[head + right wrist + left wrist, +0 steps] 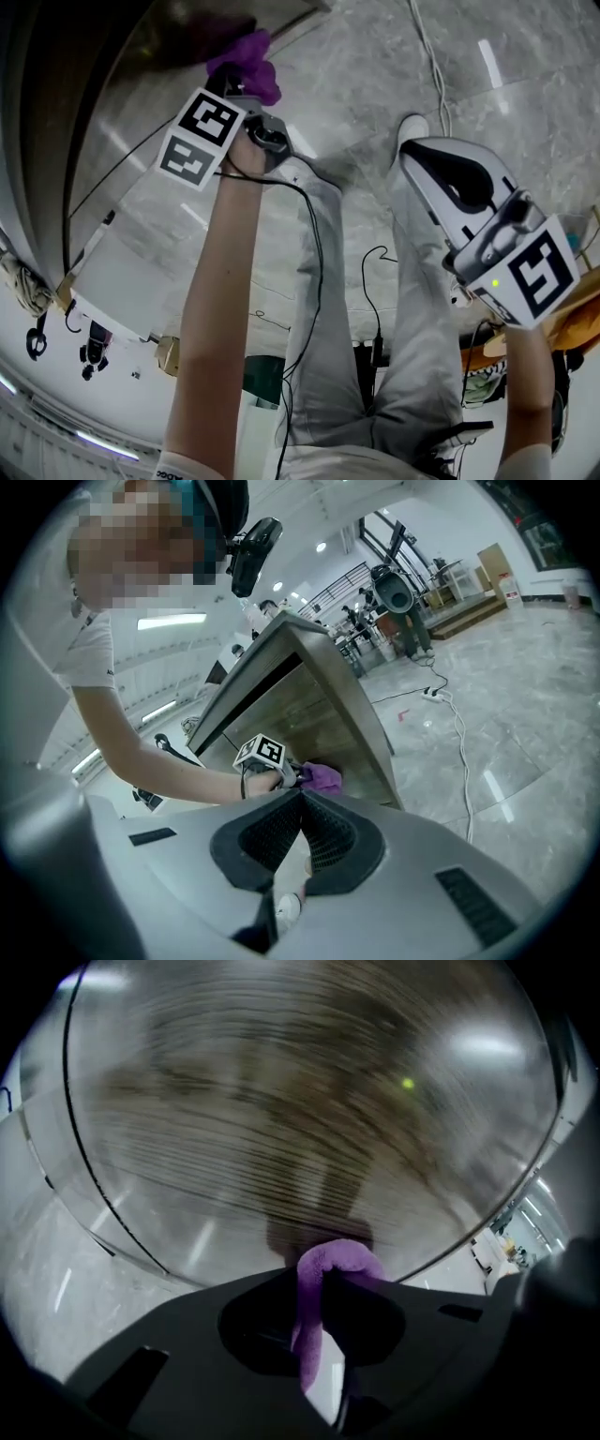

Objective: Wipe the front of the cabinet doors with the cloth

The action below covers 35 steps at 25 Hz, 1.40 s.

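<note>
The purple cloth (251, 58) is bunched in my left gripper (236, 82), which is shut on it and presses it against the wood-grain cabinet door (122, 103) at the upper left. In the left gripper view the cloth (326, 1274) folds over between the dark jaws of the left gripper (323, 1279), and the door (300, 1101) fills the frame, blurred. My right gripper (419, 157) hangs apart on the right over the floor, shut and holding nothing. From the right gripper (302, 796) I see the cabinet (314, 700), the left gripper's marker cube (262, 752) and the cloth (324, 777).
The person's legs in grey trousers (328, 281) and a white shoe (411, 127) stand on the marble floor between the grippers. A white cable (431, 66) runs across the floor at the top; black leads (314, 244) hang from the left gripper. A white unit (112, 272) stands left.
</note>
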Available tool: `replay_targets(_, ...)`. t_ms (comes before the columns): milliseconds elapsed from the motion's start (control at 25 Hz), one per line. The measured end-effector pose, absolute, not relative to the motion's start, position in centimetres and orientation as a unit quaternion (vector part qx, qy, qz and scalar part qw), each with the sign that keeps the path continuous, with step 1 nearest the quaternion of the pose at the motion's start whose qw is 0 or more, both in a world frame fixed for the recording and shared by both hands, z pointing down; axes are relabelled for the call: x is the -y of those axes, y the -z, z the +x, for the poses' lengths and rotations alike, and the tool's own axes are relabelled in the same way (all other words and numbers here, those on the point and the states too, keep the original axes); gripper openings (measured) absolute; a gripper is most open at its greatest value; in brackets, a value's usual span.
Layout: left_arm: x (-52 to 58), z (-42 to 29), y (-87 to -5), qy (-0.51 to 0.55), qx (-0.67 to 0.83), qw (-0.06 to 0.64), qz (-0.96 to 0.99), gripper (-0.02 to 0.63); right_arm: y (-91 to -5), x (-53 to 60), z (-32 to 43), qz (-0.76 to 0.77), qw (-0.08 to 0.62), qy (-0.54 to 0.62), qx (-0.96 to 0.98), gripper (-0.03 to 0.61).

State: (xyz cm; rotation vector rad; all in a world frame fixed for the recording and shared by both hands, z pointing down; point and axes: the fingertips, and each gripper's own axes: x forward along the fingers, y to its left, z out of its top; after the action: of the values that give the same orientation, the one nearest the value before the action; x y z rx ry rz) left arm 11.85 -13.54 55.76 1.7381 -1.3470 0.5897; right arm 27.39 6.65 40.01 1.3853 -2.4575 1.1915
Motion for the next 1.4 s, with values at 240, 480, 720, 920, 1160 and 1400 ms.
replay_targets(240,14.0,5.2,-55.9,-0.249,0.549,0.412,0.684,0.052,-40.0,-6.1,22.5,0.438,0.043,-0.388,0.81,0.026)
replay_targets(480,14.3,-0.7,-55.9,-0.236,0.578,0.429,0.653,0.052,-39.9,-5.5,19.1,0.432,0.049,-0.384,0.815,0.026)
replay_targets(720,14.5,-3.4,-55.7,-0.249,0.574,0.424,0.655,0.052,-39.7,-4.6,16.8,0.432,0.044,-0.383,0.815,0.026)
replay_targets(920,14.5,-4.9,-55.7,-0.252,0.594,0.413,0.642,0.052,-39.1,-3.9,16.2,0.43,0.033,-0.383,0.817,0.026)
replay_targets(1160,13.3,-4.0,-56.1,-0.271,0.613,0.394,0.629,0.052,-39.4,-5.2,19.8,0.442,0.025,-0.396,0.804,0.026)
replay_targets(1400,10.3,4.5,-58.7,-0.317,0.558,0.392,0.659,0.052,-40.4,-6.6,25.2,0.454,0.024,-0.406,0.793,0.026)
